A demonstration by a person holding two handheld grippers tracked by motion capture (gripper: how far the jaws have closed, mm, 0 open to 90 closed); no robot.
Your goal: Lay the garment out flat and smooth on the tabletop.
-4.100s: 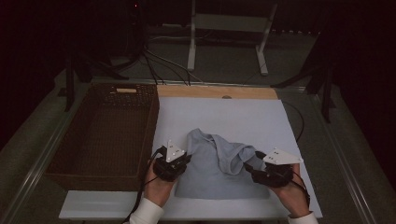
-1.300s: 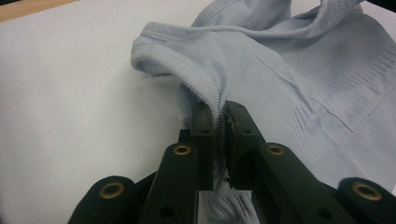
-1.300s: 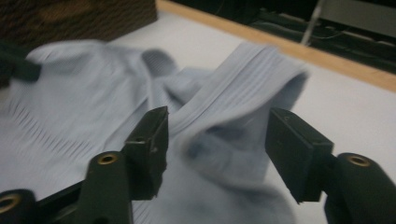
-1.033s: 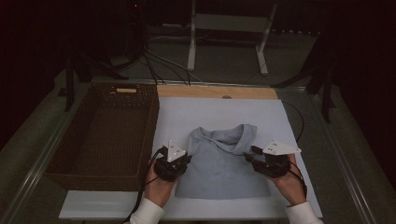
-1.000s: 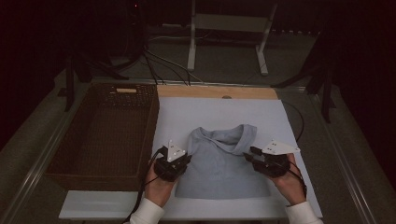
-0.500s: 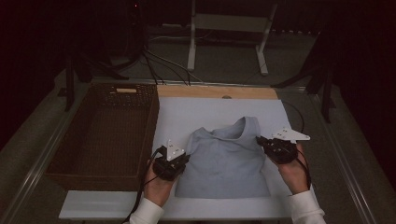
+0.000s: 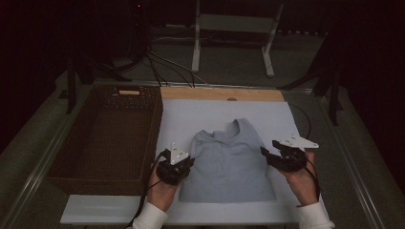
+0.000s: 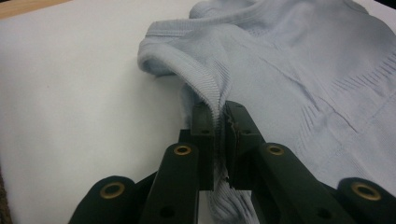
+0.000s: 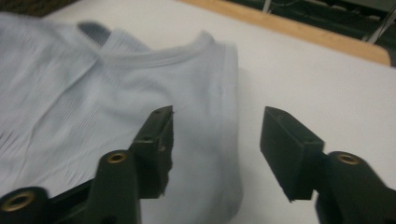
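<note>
**Left claw pinches the top's edge, right claw stands wide beside it**

A pale blue sleeveless top [image 7: 228, 164] lies flat on the white board [image 7: 200, 114], neck toward the far side, its hem near the board's near edge. To its left a strip of bare board separates it from the brown wicker basket [image 7: 107, 133], whose right wall runs along the board's left edge. Beyond the neck the board is bare up to the wooden strip [image 7: 222, 93] at its far edge; a narrower bare strip runs down the right side.

The left gripper [image 7: 177, 164] sits at the top's left edge, with the hand behind it on the board. The right gripper [image 7: 273, 157] is at the top's right edge, just off the cloth.

The left gripper view shows what the high view cannot: the 2 jaws are closed narrow on the ribbed armhole hem, which rises in a fold from between the pads. The right gripper view shows its 2 jaws wide apart, having just been opening, with nothing pinched; the top's right edge lies under the gap and bare board beyond it.

The room past the table is dark, with only cables and a stand's legs made out. Both sleeves are cut off at the bottom of the high view. The cloth in the right gripper view is blurred.
</note>
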